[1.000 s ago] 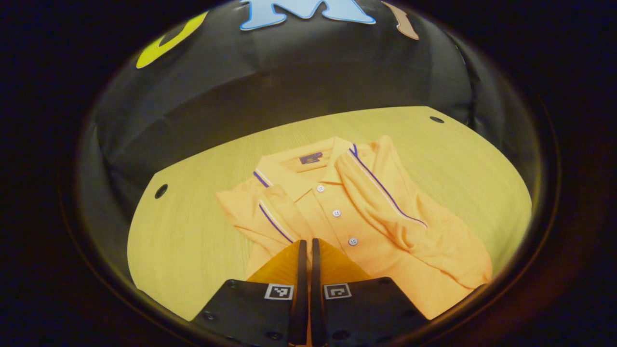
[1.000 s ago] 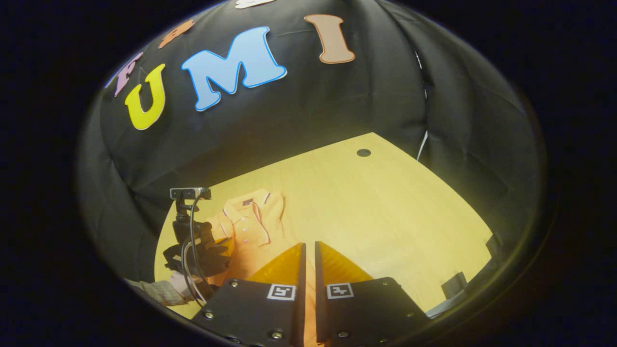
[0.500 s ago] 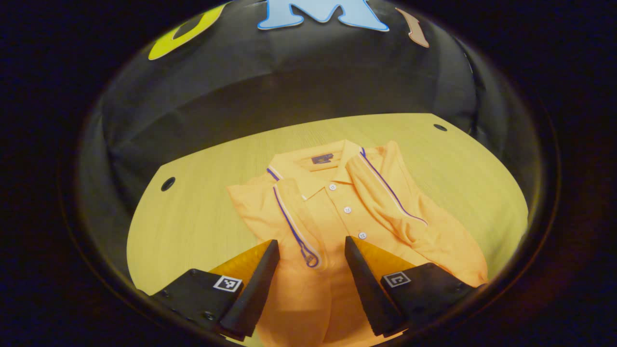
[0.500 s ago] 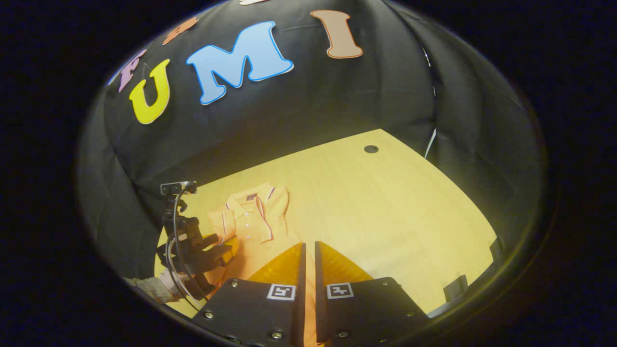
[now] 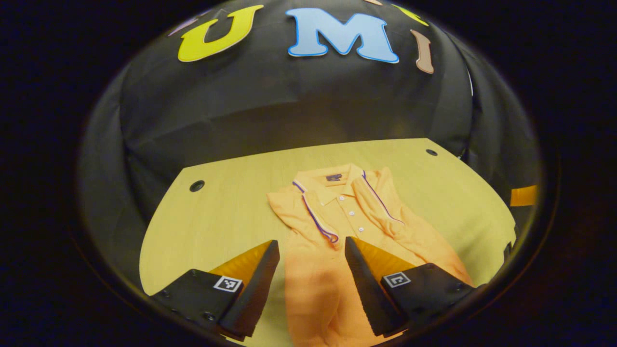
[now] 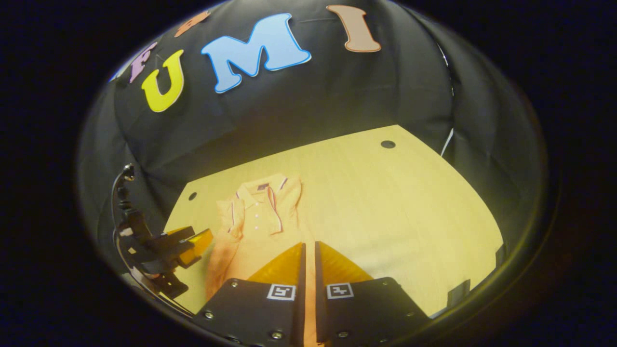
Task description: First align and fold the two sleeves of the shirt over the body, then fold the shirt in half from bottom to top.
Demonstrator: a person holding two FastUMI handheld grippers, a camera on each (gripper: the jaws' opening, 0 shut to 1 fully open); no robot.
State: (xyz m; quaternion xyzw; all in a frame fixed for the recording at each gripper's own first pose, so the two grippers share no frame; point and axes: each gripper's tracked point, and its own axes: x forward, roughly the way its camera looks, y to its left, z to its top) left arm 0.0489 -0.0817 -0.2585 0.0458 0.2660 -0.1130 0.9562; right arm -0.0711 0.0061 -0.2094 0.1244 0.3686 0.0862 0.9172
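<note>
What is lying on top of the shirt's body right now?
Both sleeves lie folded over the orange shirt, flanking the buttons. The fabric beneath the sleeves is covered, so its state cannot be seen.

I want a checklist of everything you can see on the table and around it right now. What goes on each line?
Surface: wooden table, with round holes near its far corners.
Job's things: orange shirt lying flat, collar toward the far wall, both sleeves folded over the body; bottom half not yet folded up.
Clutter: nothing seen.
Grippers: left gripper open, fingers either side of the shirt's lower body, not touching it as far as shows. Right gripper nearly closed with a thin gap; whether it pinches cloth cannot be told.
Cables: a dark cable running up from the left gripper.
Surroundings: black cloth wall behind the table.
</note>
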